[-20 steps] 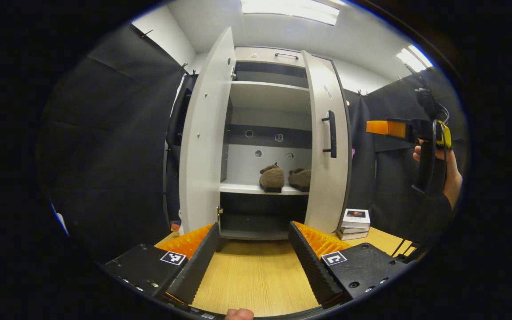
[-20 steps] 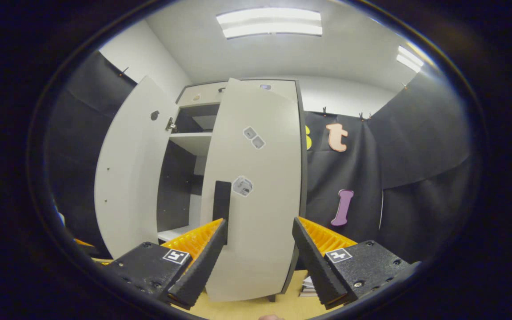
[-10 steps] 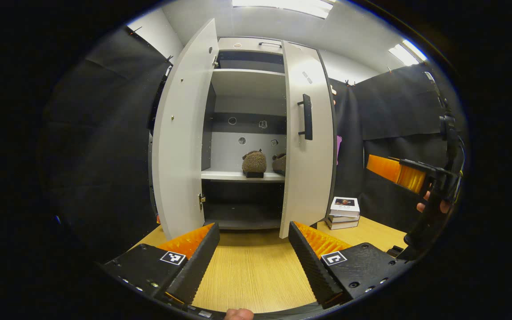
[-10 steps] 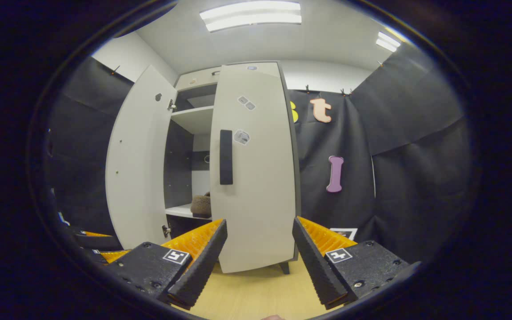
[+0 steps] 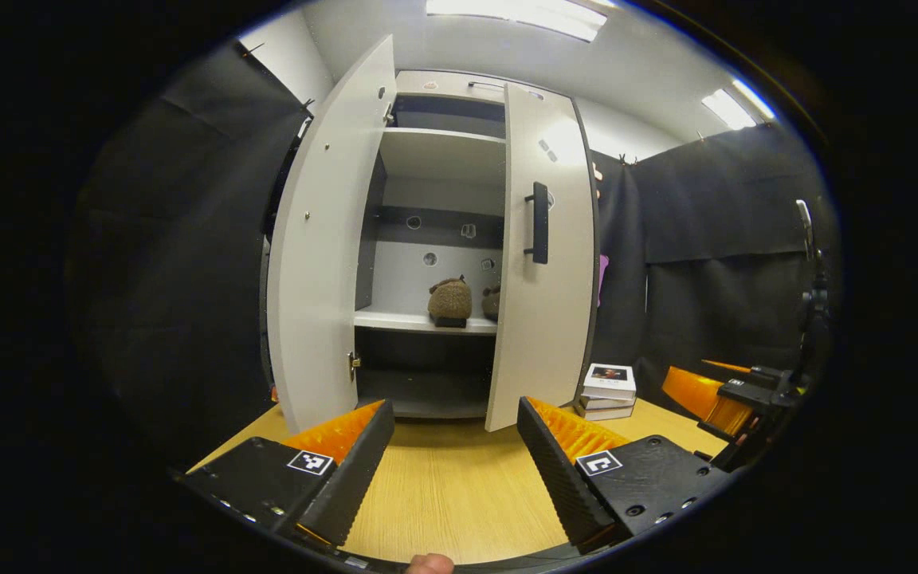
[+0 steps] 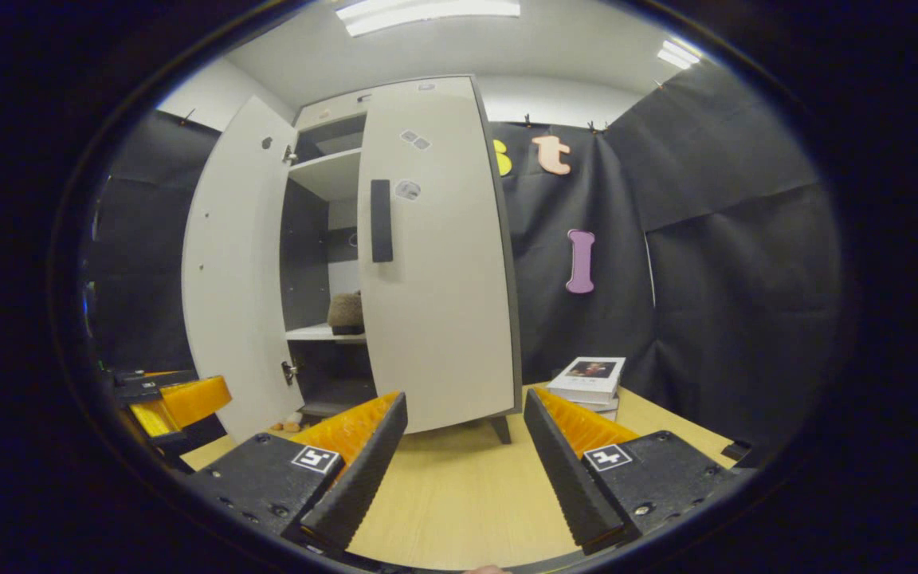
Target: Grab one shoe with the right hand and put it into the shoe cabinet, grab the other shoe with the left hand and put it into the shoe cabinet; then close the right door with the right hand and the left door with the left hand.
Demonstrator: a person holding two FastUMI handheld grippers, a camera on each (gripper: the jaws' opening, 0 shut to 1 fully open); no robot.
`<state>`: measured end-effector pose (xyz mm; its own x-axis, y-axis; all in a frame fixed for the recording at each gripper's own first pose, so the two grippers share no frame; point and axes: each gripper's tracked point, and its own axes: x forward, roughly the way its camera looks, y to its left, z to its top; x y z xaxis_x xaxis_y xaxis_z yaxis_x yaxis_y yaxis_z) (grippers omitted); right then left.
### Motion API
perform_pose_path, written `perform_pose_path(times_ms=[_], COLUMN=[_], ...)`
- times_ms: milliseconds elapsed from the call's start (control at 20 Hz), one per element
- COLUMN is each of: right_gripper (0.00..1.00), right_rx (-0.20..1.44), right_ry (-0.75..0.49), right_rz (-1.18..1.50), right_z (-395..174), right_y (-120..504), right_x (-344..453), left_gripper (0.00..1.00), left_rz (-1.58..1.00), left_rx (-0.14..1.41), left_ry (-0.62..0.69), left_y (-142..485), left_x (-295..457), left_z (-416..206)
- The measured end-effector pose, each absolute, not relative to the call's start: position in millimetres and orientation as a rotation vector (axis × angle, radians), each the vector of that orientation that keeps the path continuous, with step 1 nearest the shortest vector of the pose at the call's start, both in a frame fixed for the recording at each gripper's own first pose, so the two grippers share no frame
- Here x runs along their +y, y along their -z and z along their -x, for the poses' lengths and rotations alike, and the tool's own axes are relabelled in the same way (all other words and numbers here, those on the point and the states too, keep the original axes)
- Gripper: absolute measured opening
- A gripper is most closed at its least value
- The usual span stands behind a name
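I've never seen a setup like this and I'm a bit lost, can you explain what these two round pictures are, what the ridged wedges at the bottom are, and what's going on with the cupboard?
Each picture comes from a camera riding on a handheld two-finger tool; a person carries one in each hand. The ridged wedges at the bottom are that tool's own fingers. The left tool and the right tool are both open and hold nothing.

Ahead stands a shoe cabinet on a wooden floor. Its left door is wide open; its right door is nearly closed. Two brown shoes sit on a shelf inside. A stack of books lies beside the cabinet.

At the right edge of the left gripper view you can see the other tool.
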<state>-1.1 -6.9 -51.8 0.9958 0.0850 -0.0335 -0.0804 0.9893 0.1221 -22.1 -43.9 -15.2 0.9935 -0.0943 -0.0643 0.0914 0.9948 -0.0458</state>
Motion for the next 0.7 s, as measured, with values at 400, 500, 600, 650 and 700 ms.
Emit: perform_pose_path(times_ms=[400, 500, 600, 650, 700], right_gripper=[0.96, 0.95, 0.96, 0.96, 0.95], right_rx=[0.037, 0.041, 0.055, 0.060, 0.064], right_ry=[-0.122, -0.135, -0.153, -0.162, -0.169], right_rz=[-0.103, -0.104, -0.112, -0.119, -0.125], right_z=[-6.9, -8.2, -10.0, -10.2, -10.8], right_y=[42.0, 41.5, 41.9, 42.2, 41.6], right_x=[4.1, 8.4, 13.9, 16.1, 18.6], left_gripper=[0.99, 0.99, 0.99, 0.99, 0.99], left_rz=[0.224, 0.277, 0.260, 0.233, 0.220], left_rx=[-0.266, -0.335, -0.398, -0.403, -0.382], left_ry=[0.118, 0.042, -0.030, -0.064, -0.119], left_y=[-164.1, -193.5, -213.2, -213.8, -208.1], left_x=[21.7, 71.6, 122.5, 149.9, 175.7], left_z=[14.9, 12.5, 8.6, 0.5, -8.7])
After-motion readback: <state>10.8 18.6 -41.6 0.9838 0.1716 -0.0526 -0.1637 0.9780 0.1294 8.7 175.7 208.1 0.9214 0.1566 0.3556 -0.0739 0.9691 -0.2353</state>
